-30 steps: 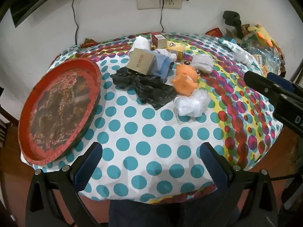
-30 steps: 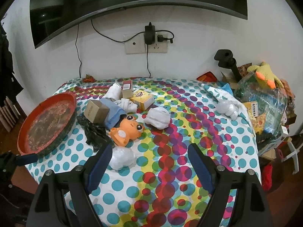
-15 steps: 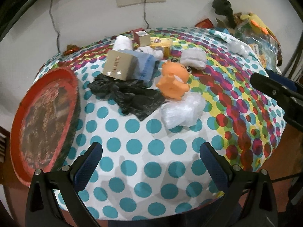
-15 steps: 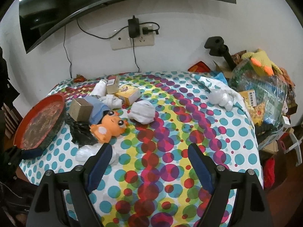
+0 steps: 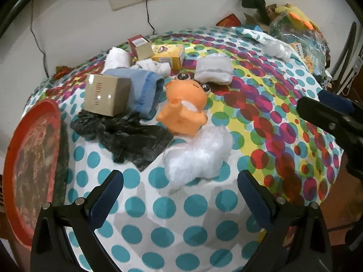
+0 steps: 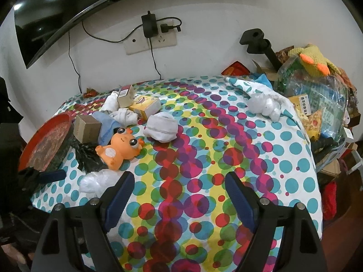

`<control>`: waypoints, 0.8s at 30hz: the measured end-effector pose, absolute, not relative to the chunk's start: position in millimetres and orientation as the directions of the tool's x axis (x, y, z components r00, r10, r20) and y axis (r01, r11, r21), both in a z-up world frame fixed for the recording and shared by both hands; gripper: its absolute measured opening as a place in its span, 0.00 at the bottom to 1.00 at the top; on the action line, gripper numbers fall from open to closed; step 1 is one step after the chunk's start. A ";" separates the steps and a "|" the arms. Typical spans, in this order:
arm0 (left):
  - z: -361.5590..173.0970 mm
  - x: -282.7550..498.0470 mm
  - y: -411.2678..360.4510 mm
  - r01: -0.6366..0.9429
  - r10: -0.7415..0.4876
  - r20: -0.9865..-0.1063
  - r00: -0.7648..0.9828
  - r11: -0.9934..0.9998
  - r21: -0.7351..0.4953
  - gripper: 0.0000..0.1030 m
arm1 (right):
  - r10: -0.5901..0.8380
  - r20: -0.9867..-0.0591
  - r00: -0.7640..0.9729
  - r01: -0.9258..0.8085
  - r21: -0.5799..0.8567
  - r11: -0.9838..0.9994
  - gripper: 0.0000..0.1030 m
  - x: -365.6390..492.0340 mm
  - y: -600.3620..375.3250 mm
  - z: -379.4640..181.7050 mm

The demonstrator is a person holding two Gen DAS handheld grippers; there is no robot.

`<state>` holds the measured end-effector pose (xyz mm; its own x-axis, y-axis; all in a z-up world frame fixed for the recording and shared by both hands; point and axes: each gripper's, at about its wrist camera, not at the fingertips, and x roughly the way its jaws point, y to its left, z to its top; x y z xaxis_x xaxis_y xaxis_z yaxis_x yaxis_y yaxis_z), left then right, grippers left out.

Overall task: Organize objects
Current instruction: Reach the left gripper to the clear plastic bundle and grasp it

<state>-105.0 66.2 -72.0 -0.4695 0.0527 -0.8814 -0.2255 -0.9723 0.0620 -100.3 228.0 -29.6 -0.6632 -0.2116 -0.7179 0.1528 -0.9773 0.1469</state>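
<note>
A pile lies on the dotted tablecloth: an orange toy (image 5: 183, 111) (image 6: 120, 147), a crumpled clear plastic bag (image 5: 199, 154) (image 6: 95, 181), a black plastic bag (image 5: 127, 133), a brown box (image 5: 106, 95) (image 6: 87, 128), a blue cloth (image 5: 145, 86), white rolled cloths (image 5: 214, 69) (image 6: 162, 127) and a yellow box (image 5: 169, 54) (image 6: 145, 106). My left gripper (image 5: 180, 188) is open and empty, just in front of the clear bag. My right gripper (image 6: 178, 187) is open and empty over the coloured dots. A red round tray (image 5: 31, 158) (image 6: 45, 140) sits at the left edge.
A small red-topped box (image 5: 140, 46) stands at the back. Another white bundle (image 6: 264, 106) lies far right. Clutter with a yellow knitted toy (image 6: 315, 61) fills the right side. Wall socket and cables (image 6: 154, 38) hang behind. The right gripper shows in the left wrist view (image 5: 329, 117).
My left gripper has moved forward and right toward the clear plastic bag and orange toy. My right gripper has shifted a little forward and right. Both stay open.
</note>
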 end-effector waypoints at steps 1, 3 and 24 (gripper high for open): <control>-74.1 -107.7 66.6 -0.223 0.049 -0.885 -0.464 -0.973 0.063 0.92 | -0.212 -0.718 -0.664 0.151 0.148 -0.977 0.82 -101.0 228.8 -29.7; -77.3 -112.3 68.1 -0.224 0.046 -0.886 -0.462 -0.972 0.067 0.87 | -0.213 -0.717 -0.664 0.150 0.151 -0.977 0.82 -102.5 230.1 -31.0; -91.2 -121.0 81.7 -0.252 0.061 -0.880 -0.470 -0.965 0.068 0.49 | -0.226 -0.734 -0.641 0.129 0.187 -0.974 0.82 -109.3 237.0 -48.6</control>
